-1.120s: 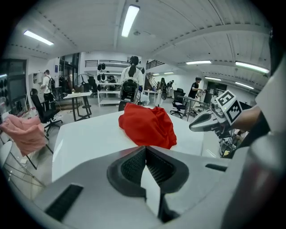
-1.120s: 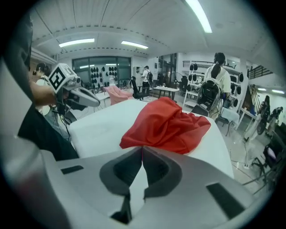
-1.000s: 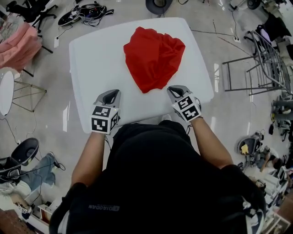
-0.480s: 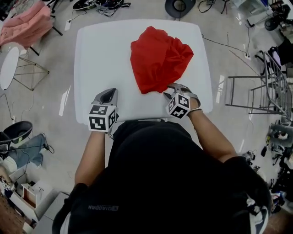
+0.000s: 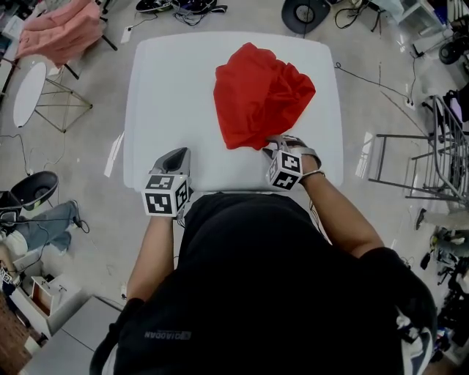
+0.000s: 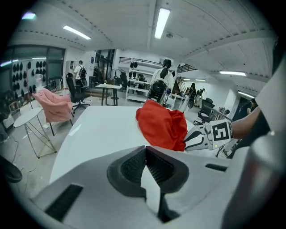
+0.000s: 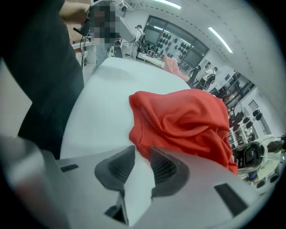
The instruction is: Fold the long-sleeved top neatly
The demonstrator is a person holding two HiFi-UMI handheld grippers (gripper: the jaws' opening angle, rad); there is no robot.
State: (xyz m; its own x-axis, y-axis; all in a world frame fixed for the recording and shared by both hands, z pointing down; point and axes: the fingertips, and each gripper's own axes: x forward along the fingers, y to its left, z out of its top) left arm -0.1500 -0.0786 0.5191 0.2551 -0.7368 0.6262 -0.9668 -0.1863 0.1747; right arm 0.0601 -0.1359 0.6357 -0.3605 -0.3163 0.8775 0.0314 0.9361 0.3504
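Observation:
The long-sleeved top [image 5: 260, 95] is red and lies crumpled in a heap on the white table [image 5: 168, 88], right of its middle. My right gripper [image 5: 272, 144] points down at the heap's near tip. Its jaws have just opened and eased in slightly. They stand open, with the fabric's edge [image 7: 143, 134] at the mouth of the gap and the pads not pressing on it. My left gripper [image 5: 176, 152] rests shut and empty over the table's near left part, well away from the top [image 6: 163, 127]. The left gripper view shows its jaws closed together [image 6: 145, 150].
A pink garment [image 5: 62, 33] hangs over a chair at the far left, beside a small round white table [image 5: 28, 91]. A metal rack [image 5: 432, 161] stands to the right. Cables and a black base [image 5: 308, 11] lie on the floor beyond the table.
My right gripper has dropped to the table, rolled, and opened its jaws at the red top's near tip. My left gripper has shifted only slightly and stays shut.

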